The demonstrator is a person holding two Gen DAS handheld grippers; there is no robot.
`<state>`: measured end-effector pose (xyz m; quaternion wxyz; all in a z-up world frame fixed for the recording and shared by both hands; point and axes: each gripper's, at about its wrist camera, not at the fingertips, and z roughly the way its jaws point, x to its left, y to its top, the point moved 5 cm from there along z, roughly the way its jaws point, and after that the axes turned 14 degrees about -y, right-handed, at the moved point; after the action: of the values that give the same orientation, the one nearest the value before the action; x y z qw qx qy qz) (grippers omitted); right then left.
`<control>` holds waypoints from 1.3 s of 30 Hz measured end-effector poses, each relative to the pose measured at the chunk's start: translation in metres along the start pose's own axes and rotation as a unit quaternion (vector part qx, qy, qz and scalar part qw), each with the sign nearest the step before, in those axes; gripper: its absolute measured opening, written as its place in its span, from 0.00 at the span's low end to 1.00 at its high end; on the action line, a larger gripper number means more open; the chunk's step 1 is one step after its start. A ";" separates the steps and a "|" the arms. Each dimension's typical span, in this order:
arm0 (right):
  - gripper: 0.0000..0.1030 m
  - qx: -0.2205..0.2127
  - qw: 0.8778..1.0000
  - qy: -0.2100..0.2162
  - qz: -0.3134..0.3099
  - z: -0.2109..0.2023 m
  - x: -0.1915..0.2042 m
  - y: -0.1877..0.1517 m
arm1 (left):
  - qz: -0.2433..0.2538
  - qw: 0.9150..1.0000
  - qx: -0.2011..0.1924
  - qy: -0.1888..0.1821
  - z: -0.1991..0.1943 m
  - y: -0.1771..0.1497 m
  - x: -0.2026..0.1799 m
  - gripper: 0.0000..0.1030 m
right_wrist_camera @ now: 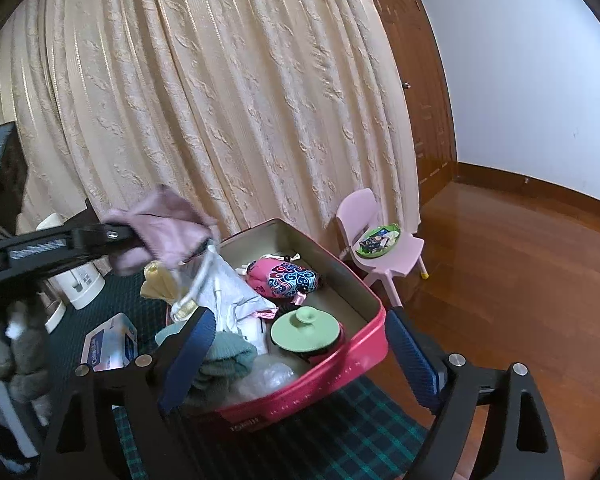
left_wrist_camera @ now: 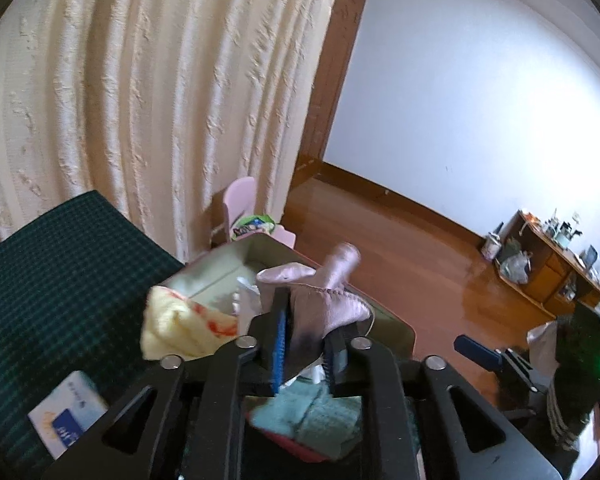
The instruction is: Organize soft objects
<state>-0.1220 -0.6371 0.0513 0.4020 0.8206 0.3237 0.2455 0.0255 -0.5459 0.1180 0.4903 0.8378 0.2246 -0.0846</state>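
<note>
While the left gripper (left_wrist_camera: pixel 306 344) has a pink glove (left_wrist_camera: pixel 320 300) between its narrow jaws, pads against the leather, the glove's fingers stick up above the box (right_wrist_camera: pixel 364 292). Grip looks loose, can't tell how firm. From the right wrist view the same gripper (right_wrist_camera: pixel 140 240) comes in from the left with the glove (right_wrist_camera: pixel 160 232) hanging over the box's near-left corner.

Right gripper (right_wrist_camera: pixel 300 352) is spread wide, nothing in it, blue pads either side of the red box front.

Box sits on a green checked cloth (right_wrist_camera: pixel 340 432). Inside: pale yellow towel (right_wrist_camera: pixel 156 280), white cloth (right_wrist_camera: pixel 228 292), teal knit piece (right_wrist_camera: pixel 228 356), pink patterned pouch (right_wrist_camera: pixel 284 276), green lid (right_wrist_camera: pixel 306 330), clear plastic wrap (right_wrist_camera: pixel 268 376).

Small carton (right_wrist_camera: pixel 108 344) and a white jug (right_wrist_camera: pixel 80 280) left of the box. Pink chair (right_wrist_camera: pixel 380 248) behind, green plate (right_wrist_camera: pixel 378 240) on its seat. Curtain (right_wrist_camera: pixel 240 100) backs it all; wood floor (right_wrist_camera: pixel 520 280) at right.
</note>
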 end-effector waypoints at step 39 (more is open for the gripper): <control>1.00 0.049 0.997 -0.013 -0.064 -0.001 0.016 -0.009 | 0.093 0.969 0.001 0.228 -0.017 -0.033 0.007 0.98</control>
<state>-0.1150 -0.6209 0.0465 0.3806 0.8201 0.3816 0.1922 0.0156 -0.5156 0.0983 0.4312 0.8525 0.2518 0.1547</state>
